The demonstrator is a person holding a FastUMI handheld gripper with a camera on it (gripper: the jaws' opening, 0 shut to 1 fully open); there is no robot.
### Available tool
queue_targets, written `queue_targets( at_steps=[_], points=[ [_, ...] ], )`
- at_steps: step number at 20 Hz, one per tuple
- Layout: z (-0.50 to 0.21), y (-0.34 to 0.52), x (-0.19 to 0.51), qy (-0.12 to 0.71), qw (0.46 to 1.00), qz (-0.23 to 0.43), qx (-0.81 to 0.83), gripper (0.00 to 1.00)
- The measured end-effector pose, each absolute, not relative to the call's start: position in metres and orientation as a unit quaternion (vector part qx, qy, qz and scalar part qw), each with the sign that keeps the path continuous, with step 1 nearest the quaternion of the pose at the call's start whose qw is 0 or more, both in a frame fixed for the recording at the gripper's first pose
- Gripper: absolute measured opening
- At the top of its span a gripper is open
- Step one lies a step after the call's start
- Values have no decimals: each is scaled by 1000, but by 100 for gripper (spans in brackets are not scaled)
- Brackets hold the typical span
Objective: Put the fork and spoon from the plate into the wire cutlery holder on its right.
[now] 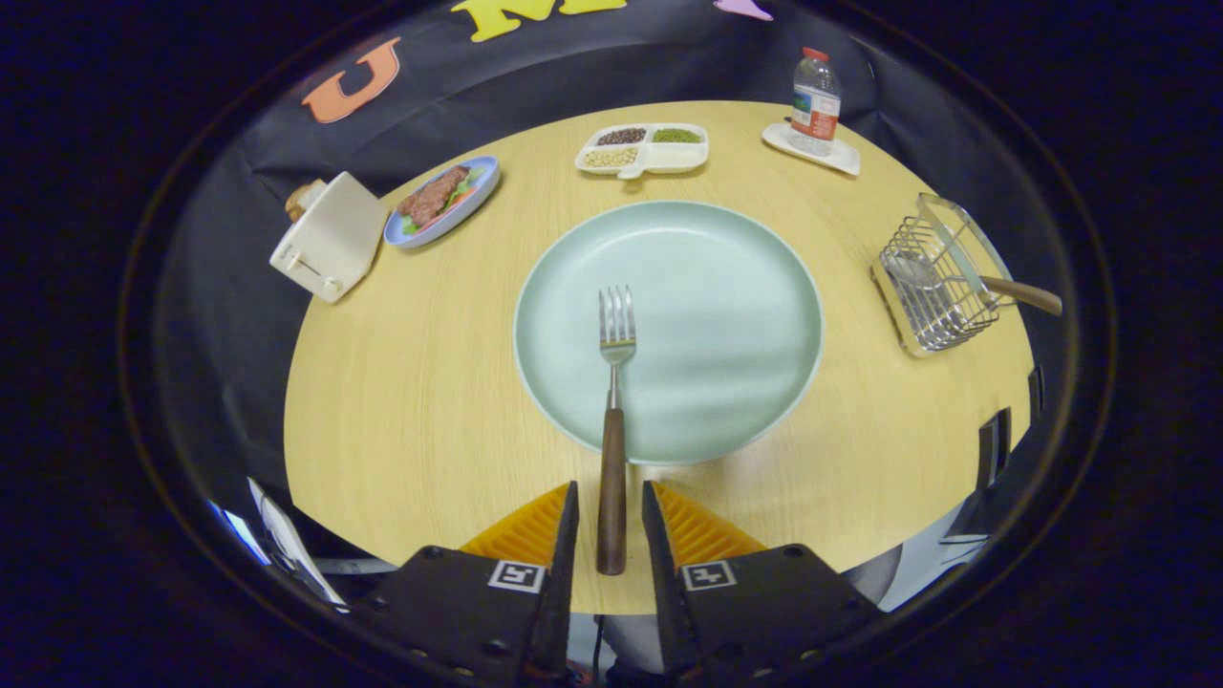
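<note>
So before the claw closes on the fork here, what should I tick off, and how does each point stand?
1. Fork handle lies between the fingers of the claw: ok.
2. Fingers pressing the handle: not ok, a gap shows on each side.
3. Fork tines rest on the plate, handle reaching out over its near rim: ok.
4. Spoon already in the wire cutlery holder, its handle sticking out to the side: ok.
5. Room left in the holder for the fork: cannot tell.
6. Table between plate and holder free of obstacles: ok.
</note>
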State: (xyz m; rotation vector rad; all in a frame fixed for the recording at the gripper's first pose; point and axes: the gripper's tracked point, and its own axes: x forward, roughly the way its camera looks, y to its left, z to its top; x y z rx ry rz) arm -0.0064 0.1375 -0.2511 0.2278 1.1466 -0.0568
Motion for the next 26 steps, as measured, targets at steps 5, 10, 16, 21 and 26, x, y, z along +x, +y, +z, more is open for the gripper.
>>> queue_targets(
  at_steps=[5, 10, 16, 21, 26],
  points=[
    [-254, 136, -4, 544, 834, -18, 92, 19],
    [-262, 134, -5, 534, 841, -10, 87, 8],
    [-249, 129, -5, 524, 845, -3, 105, 1],
    [-226, 119, -12, 513, 850, 0, 118, 0],
    [-188, 90, -29, 497, 859, 1, 120, 0]
  ],
)
